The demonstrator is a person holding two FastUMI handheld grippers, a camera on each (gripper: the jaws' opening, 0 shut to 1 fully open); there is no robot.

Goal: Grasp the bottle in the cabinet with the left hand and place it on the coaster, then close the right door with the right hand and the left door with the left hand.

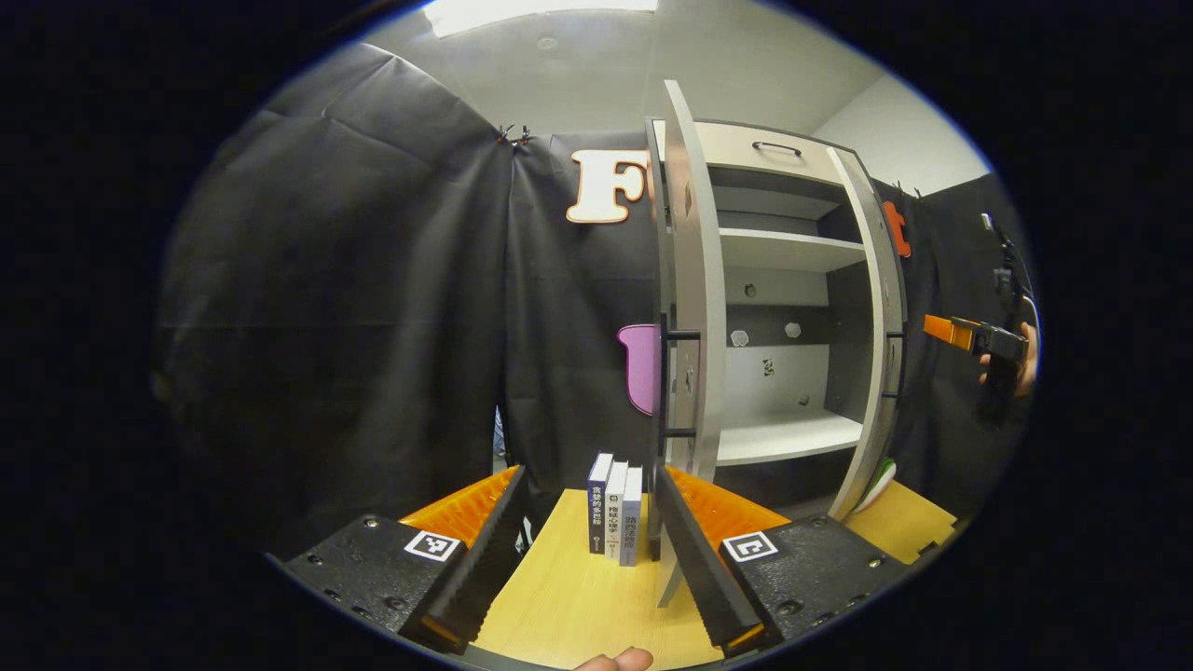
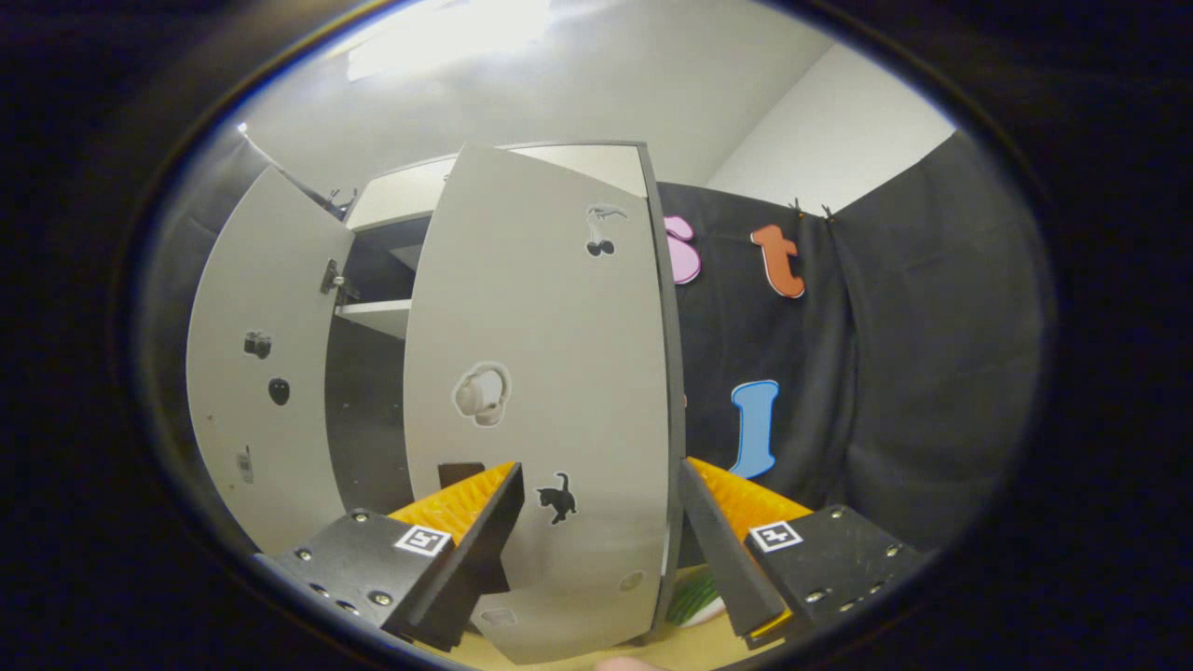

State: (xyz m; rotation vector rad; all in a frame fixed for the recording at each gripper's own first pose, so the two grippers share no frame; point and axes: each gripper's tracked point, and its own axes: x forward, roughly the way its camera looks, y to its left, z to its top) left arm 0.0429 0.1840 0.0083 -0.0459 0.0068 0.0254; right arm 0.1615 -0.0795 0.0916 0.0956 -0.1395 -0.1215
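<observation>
Right gripper (image 2: 596,545) faces right door (image 2: 550,391) — jaws spread, level.

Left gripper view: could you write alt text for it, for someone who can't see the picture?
A cabinet stands on a wooden table with both doors open and bare shelves in sight. The left gripper, open, points at three upright books beside the left door. At far right a hand holds the other gripper.
</observation>
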